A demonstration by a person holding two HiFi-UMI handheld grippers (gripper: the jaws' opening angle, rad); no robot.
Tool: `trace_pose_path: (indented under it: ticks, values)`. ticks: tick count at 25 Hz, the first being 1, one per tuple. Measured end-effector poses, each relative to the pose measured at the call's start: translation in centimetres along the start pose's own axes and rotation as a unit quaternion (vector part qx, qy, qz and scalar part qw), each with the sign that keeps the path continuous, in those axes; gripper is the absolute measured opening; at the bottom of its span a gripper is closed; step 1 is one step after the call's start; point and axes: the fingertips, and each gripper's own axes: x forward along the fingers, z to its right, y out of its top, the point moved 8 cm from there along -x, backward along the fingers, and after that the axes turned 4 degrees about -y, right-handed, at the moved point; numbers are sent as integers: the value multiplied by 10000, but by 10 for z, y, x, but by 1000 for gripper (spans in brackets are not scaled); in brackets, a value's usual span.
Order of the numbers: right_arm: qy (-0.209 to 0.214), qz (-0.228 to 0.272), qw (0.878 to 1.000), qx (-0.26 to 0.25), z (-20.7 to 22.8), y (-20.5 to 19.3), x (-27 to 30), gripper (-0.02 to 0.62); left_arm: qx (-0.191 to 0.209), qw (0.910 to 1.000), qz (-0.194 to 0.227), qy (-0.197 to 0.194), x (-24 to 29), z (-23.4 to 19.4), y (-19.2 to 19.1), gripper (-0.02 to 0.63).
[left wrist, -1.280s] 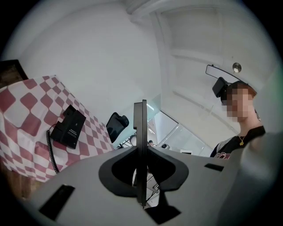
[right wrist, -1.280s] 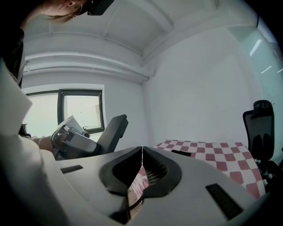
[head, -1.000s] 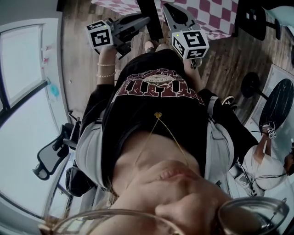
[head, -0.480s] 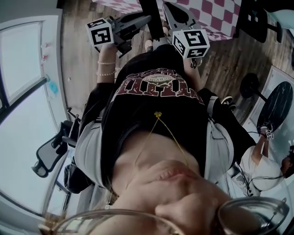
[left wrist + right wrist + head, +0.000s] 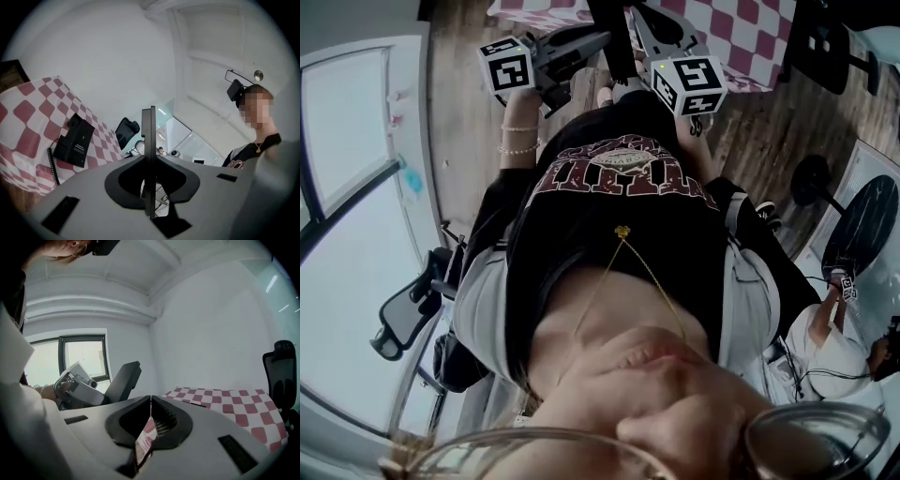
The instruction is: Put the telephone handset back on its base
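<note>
In the left gripper view a black telephone (image 5: 73,141) lies on the red-and-white checked tablecloth (image 5: 28,117), with a coiled cord (image 5: 51,165) trailing from it. I cannot tell the handset apart from the base at this distance. My left gripper (image 5: 149,111) points level, well short of the telephone; its jaws are pressed together with nothing between them. My right gripper (image 5: 150,398) is also shut and empty, aimed at the checked table (image 5: 225,401). In the head view both grippers, left (image 5: 598,39) and right (image 5: 636,17), are held in front of the body near the table edge (image 5: 741,37).
A black office chair (image 5: 405,317) stands by the large window (image 5: 347,122) at the left. Another chair (image 5: 821,42) and a round black table (image 5: 861,220) are at the right, with a second person (image 5: 825,349) beyond. Wooden floor lies below.
Both grippers have shifted a little toward the checked table, and slightly more of the cloth shows at the top of the head view. The jaws look unchanged.
</note>
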Motion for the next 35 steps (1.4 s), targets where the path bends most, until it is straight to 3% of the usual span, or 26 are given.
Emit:
trace_pose_path:
  ticks: [18, 27, 35]
  values:
    - [388, 34, 9992, -69, 68, 40, 62, 21, 48, 9998, 5, 205, 42, -38, 67, 75]
    - [505, -39, 9987, -69, 107, 36, 72, 21, 61, 9994, -86, 322, 72, -60, 76, 74]
    - [491, -54, 9987, -104, 110, 38, 73, 21, 87, 9996, -172, 222, 79, -61, 77, 75]
